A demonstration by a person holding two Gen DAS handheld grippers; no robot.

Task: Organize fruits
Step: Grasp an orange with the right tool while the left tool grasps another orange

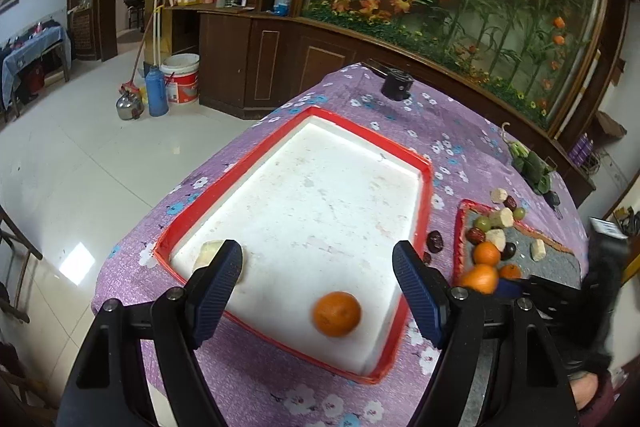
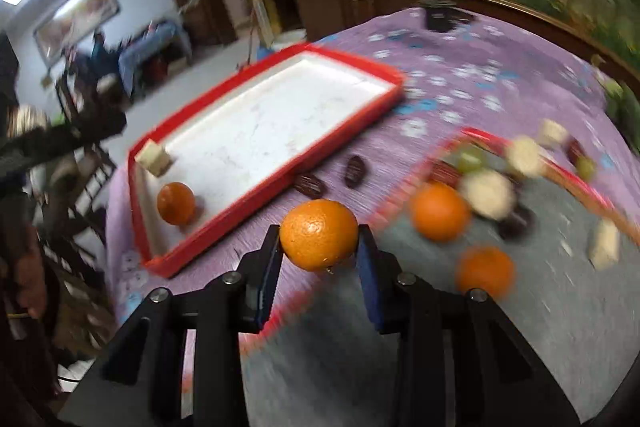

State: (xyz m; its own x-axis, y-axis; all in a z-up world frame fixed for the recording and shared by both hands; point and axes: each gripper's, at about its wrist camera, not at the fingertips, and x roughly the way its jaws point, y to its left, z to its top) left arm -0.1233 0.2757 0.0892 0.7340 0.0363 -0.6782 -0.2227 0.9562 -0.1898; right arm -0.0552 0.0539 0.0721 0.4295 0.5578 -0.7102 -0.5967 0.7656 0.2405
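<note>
A red-rimmed white tray (image 1: 425, 187) (image 2: 352, 115) lies on the purple flowered tablecloth. In it sit one orange (image 1: 337, 314) (image 2: 176, 203) and a pale fruit chunk (image 1: 208, 254) (image 2: 154, 157). My left gripper (image 1: 318, 267) hovers open above the tray's near end, the orange just below its fingers. My right gripper (image 2: 320, 245) is shut on a second orange (image 2: 319, 234) (image 1: 480, 279), held above the cloth between the tray and a grey red-edged mat (image 2: 560, 307) (image 1: 560, 259). On the mat lie two oranges (image 2: 439, 211), pale chunks (image 2: 488, 193), grapes and dark dates.
Two dark dates (image 2: 310, 185) lie on the cloth between tray and mat. A black round object (image 1: 397, 84) stands at the table's far edge, leafy greens (image 1: 534, 165) at the right. A wooden cabinet and plant display stand behind; tiled floor with a bucket (image 1: 182, 79) at left.
</note>
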